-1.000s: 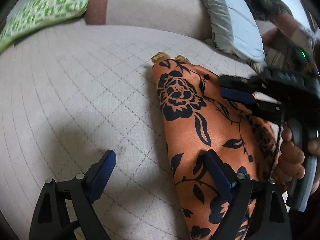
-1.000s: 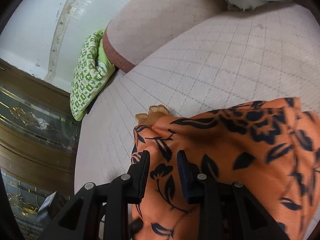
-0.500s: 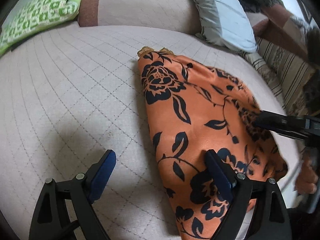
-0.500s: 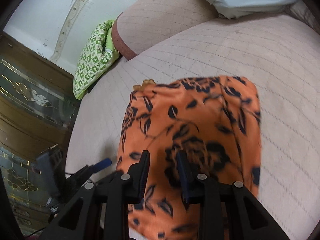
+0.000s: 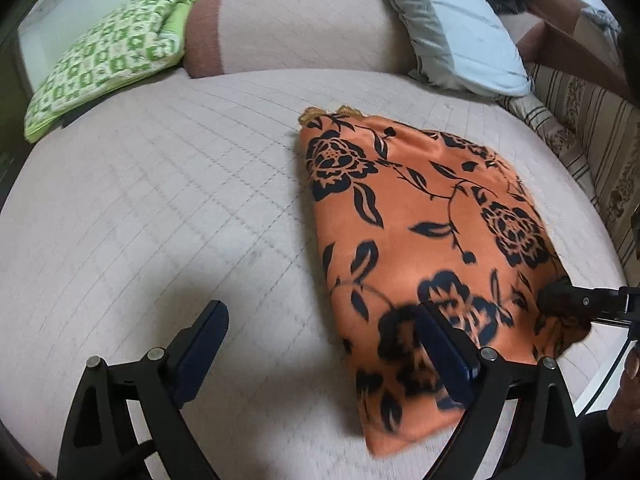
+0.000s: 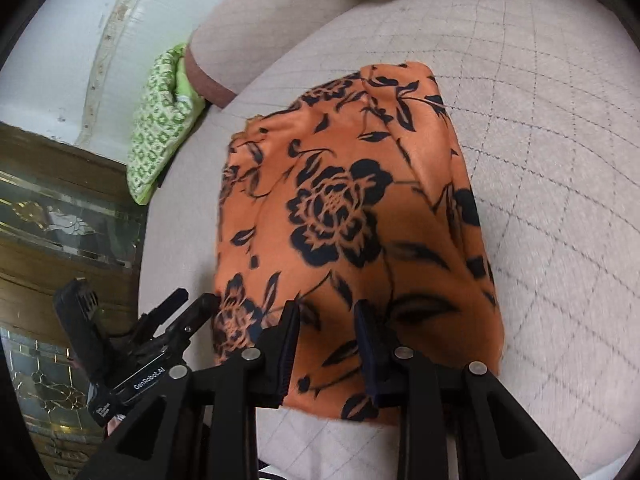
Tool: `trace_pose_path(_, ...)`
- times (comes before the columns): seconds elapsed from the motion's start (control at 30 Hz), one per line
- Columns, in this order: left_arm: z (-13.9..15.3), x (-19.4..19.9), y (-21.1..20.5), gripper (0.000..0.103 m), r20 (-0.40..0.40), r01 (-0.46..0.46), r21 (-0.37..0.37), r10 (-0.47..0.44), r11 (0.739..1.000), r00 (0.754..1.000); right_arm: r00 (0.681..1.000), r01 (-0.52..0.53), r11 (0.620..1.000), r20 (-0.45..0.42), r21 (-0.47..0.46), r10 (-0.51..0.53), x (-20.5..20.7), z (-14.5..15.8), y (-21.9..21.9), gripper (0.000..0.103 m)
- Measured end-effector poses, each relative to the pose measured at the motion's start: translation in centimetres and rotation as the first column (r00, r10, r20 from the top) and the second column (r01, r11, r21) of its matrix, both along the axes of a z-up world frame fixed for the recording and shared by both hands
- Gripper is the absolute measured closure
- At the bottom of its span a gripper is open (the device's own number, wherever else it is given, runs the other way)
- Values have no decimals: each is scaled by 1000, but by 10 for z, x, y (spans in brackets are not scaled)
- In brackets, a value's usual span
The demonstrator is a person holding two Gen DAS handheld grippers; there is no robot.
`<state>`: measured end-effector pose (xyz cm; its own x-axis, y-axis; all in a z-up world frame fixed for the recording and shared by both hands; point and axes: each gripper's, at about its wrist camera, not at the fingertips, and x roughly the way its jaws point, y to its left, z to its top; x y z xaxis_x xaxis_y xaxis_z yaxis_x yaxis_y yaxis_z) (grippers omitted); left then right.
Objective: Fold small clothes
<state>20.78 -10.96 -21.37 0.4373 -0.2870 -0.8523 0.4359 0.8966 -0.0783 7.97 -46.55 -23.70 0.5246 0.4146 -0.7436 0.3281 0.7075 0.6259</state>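
Note:
An orange garment with black flowers (image 5: pixel 404 216) lies folded on the quilted beige bed cover (image 5: pixel 160 208), a tan trim at its far corner. My left gripper (image 5: pixel 320 310) is open wide; its right finger (image 5: pixel 444 356) hovers over the garment's near left part, and the left finger is over bare cover. In the right wrist view the garment (image 6: pixel 340 208) fills the middle. My right gripper (image 6: pixel 326 308) hangs over its near edge with a narrow gap between the pads, and the cloth lies flat beneath, not pinched. The right gripper's tip (image 5: pixel 556 300) touches the garment's near right corner.
A green patterned cushion (image 5: pixel 108 60) and a beige bolster (image 5: pixel 296 32) lie at the far side, and a pale pillow (image 5: pixel 460 36) at the far right. A striped cover (image 5: pixel 588 128) runs along the right. Wood-and-glass furniture (image 6: pixel 60 220) stands beyond the bed's left edge.
Both grippers drew back toward the near edge of the garment. The right gripper slid from the far part to the near right corner. Neither gripper's jaw gap changed.

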Motion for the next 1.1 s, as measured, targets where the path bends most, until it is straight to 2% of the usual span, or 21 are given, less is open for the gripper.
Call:
trace_pose_path(0.13,-4,-26,11,8,-17,17,-41,-17,999,1000,999,16,1000,31,3,-16,-26,5,9,72)
trace_pose_path(0.23,-25,-35,0,8,-70,54,12,-53,998,996,999,41,999,-6,4,-41,-29,-4,8,71)
trace_pose_path(0.3,-44,-33,-10,7,-89,65,63,-59,996,994,996,76,997,-56,25,-74,-25,-23,7,71)
trace_pose_path(0.33,-48,-31,-10,2,-89,52,56,-47,997,995,994,84,996,-68,37,-81,-23,-30,8,71)
trace_pose_path(0.4,-46,-28,-9,1,-89,25,43,-21,999,996,993,92,995,-73,36,-89,-19,-32,8,70)
trace_pose_path(0.47,-44,-30,-11,2,-63,26,50,-23,998,998,994,91,995,-66,48,-88,-18,-32,8,65)
trace_pose_path(0.63,-31,-44,-16,2,29,35,73,-37,997,999,997,75,994,-35,74,-73,-22,-32,6,60)
trace_pose_path(0.87,0,-55,-11,2,125,6,18,-8,1000,992,998,58,996,-25,62,-56,-26,-25,7,57)
trace_pose_path(0.93,4,-55,-8,2,153,0,12,-2,1000,988,999,41,998,0,46,-41,-27,-18,9,53)
trace_pose_path(1.1,12,-49,-8,2,168,-5,-12,7,1000,986,996,19,1000,90,-11,-18,-29,4,13,52)
